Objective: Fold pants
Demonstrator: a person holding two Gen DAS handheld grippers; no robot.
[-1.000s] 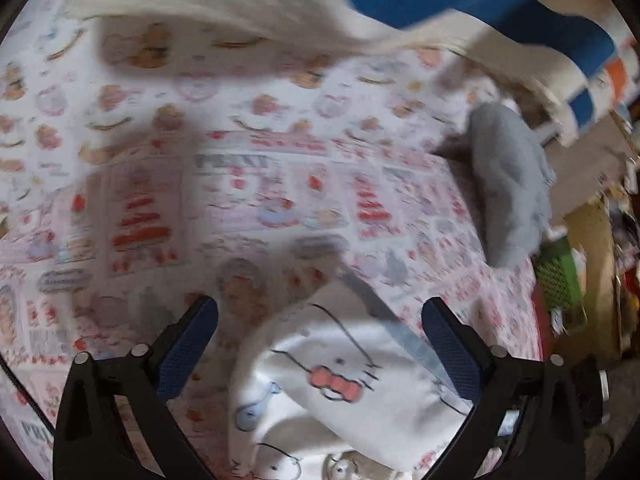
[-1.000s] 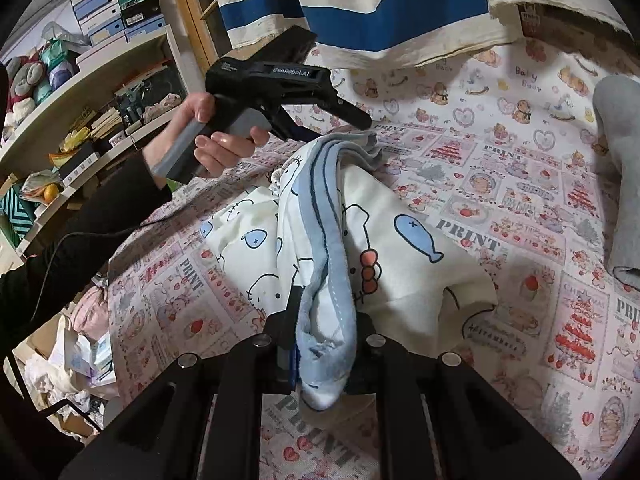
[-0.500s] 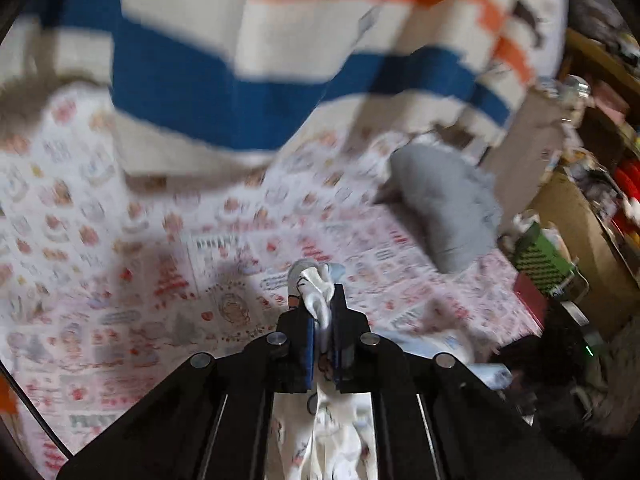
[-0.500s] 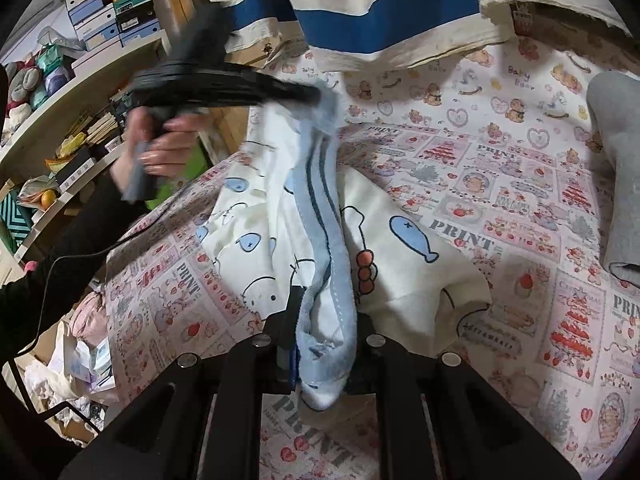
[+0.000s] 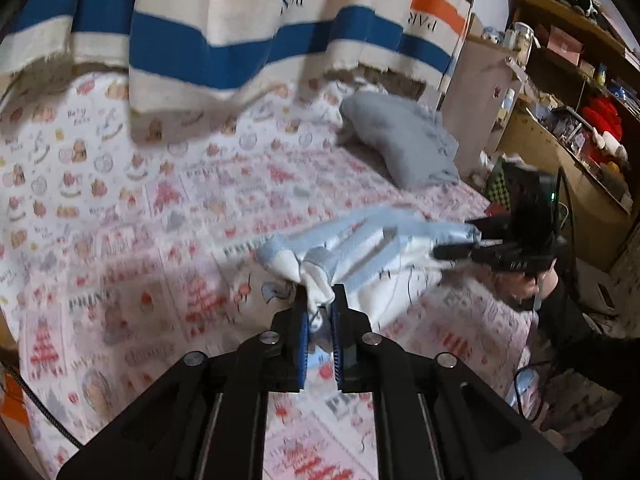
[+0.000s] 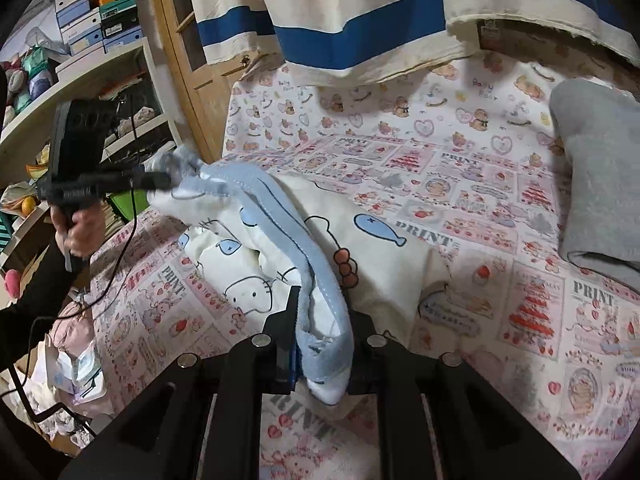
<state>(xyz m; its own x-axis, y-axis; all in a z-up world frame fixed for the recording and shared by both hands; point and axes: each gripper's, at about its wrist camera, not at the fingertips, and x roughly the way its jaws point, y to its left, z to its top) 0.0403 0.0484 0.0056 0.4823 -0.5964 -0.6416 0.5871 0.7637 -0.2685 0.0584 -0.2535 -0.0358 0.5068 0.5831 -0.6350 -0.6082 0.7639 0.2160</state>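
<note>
The cream pants with blue fish prints lie bunched on the printed bedsheet. Their light blue waistband stretches taut between both grippers. My right gripper has one end of the band between its pads, and its jaws are opening. My left gripper pinches the other end, lifted off the bed; its jaws are easing open a little. In the right wrist view the left gripper sits at the far left, held by a hand. The left wrist view shows the right gripper at the right, with the pants between.
A grey folded cloth lies on the bed's far right. A striped blanket hangs over the back of the bed. Shelves with boxes stand past the left edge, cluttered shelves past the other side.
The left gripper shut on the waistband's end, then swung it up and away from the right gripper, pulling the band straight. The right gripper stayed put and its jaws widened slightly.
</note>
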